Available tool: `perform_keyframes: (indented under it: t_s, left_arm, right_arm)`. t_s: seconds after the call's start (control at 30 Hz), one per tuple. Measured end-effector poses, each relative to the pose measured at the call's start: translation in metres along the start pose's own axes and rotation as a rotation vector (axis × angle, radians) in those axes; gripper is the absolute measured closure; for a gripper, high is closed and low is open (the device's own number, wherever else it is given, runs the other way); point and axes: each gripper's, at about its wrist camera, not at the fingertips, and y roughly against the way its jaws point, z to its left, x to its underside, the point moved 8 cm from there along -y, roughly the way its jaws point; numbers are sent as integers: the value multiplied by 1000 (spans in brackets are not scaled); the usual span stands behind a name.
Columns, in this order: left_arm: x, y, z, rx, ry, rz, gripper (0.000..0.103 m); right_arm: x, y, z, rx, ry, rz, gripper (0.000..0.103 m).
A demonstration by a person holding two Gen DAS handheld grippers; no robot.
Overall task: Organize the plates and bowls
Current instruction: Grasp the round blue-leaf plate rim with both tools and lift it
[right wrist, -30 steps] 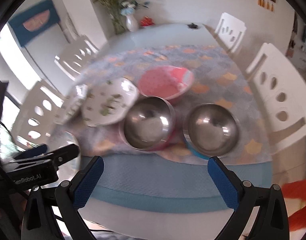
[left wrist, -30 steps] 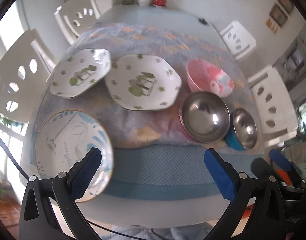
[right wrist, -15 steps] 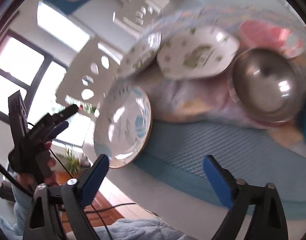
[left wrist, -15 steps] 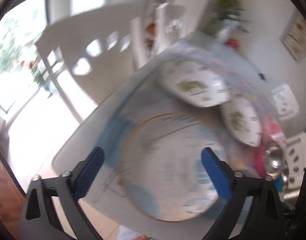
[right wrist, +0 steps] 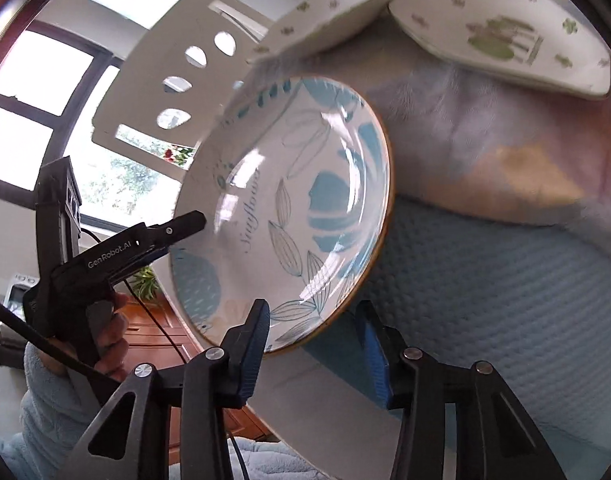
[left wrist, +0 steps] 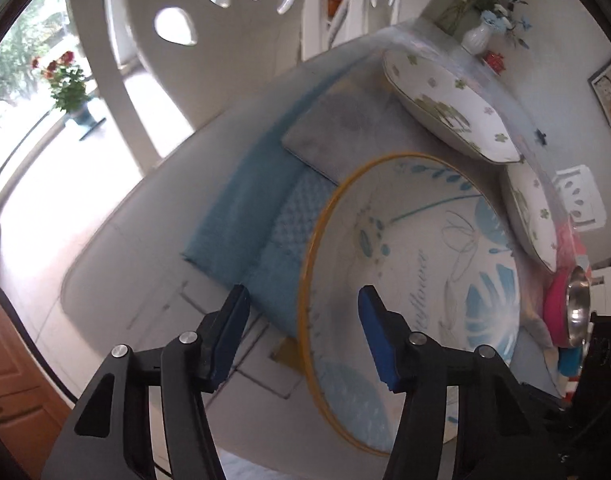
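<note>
One blue-leaf plate with a yellow rim (left wrist: pixel 421 264) lay at the near corner of the surface (left wrist: pixel 117 240), partly on a blue quilted mat (right wrist: pixel 485 280) and partly over its edge. Both pairs of tongs were at its rim. The left tongs (left wrist: pixel 303 320) straddled the plate's edge, one blue pad outside it and the other over the plate's face; their jaws had just been closing, yet a gap showed on each side and no pad pressed the plate. The right tongs (right wrist: pixel 315 336) straddled the nearest part of the rim in the same way, jaws also just narrowed, with the rim between the pads and not yet pinched. In the right wrist view the left tongs (right wrist: pixel 193 220) showed side-on at the plate's far edge, held by a hand (right wrist: pixel 109 336) in a pale fleece sleeve. Just beyond the plate lay two white angular dishes with green clover prints (left wrist: pixel 445 108) (left wrist: pixel 533 216) on a pastel fleecy cloth (right wrist: pixel 485 136). Farther right, a steel bowl (left wrist: pixel 577 304) sat in a pink one. White chairs with teardrop cut-outs (left wrist: pixel 145 60) stood beside the surface, and a white vase of flowers (left wrist: pixel 479 36) stood at its far end
</note>
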Motion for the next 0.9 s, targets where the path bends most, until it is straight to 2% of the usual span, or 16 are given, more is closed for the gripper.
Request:
perform_keyframes:
  t_s: [0.07,0.1,0.13,0.2,0.3,0.33,0.4,0.5,0.63,0.83,0.9]
  left_arm:
    - [2,-2,-8,16,-41,-5,51]
    - [5,-4,-14,23,-73,0,58]
    - [8,-4,-18,24,-99,1,66]
    - [10,-3,-24,-11,-152,-19,69]
    - [7,11,-25,20,-178,-75,76]
    - [5,17,-22,30,-183,-91,76]
    - [1,24,-19,3,-223,-125,76]
    - [-4,28,-15,-32,-252,-147,76]
    - [-11,35,11,-1,-193,-149,76]
    - [-3,40,35,-30,-155,-141,76]
    - [-2,40,33,-28,-159,-137,72]
  right_arm:
    - [0,7,-2,-11,-30,-22,59]
    - [-1,8,-3,-19,-50,-30,59]
    - [-5,7,-2,-22,-68,-40,64]
    - [-7,5,-1,19,-71,-53,68]
    - [-5,11,6,76,-3,-67,71]
    - [-6,11,10,100,23,-72,71]
    - [-9,15,18,90,28,-99,71]
    - [-16,13,34,130,70,-117,71]
    - [-18,6,51,151,124,-118,71]
    - [-13,-16,62,90,108,-50,71]
    - [-8,-20,56,117,111,-23,71]
